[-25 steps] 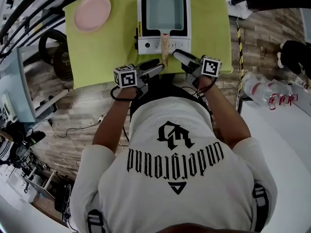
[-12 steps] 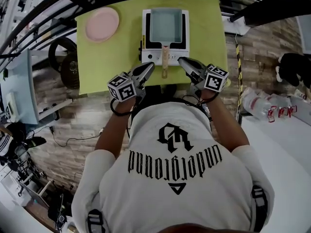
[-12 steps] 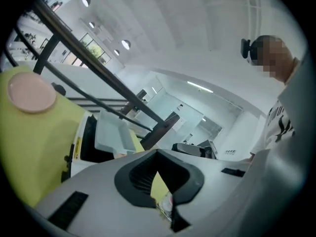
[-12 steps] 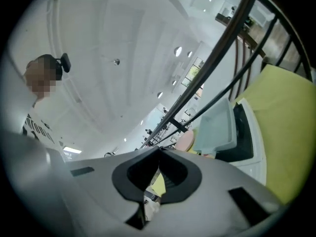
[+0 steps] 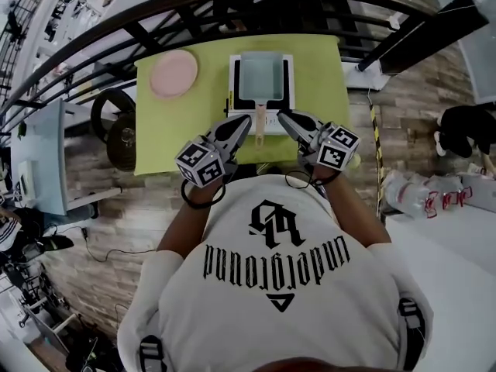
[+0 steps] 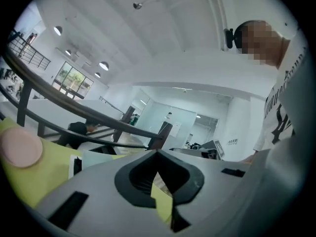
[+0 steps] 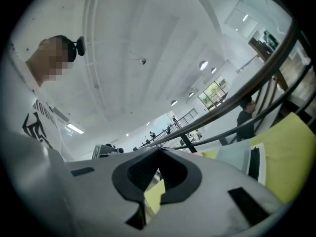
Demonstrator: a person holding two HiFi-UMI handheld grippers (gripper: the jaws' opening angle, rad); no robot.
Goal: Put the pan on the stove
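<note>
the pan [image 5: 261, 76] sits on the stove [image 5: 287, 80] in the upper middle of the head view, its handle [image 5: 260, 124] pointing down the frame toward me. i judge the placing step done; the next move only calls for backing off without knocking the handle. the left tongs [image 5: 245, 121] and right tongs [image 5: 282, 116] are both closed on nothing, tips near the handle, one each side, over the green table [image 5: 318, 76]. i count one pan, one stove, one pink plate [image 5: 173, 74] at upper left, two tongs.
</note>
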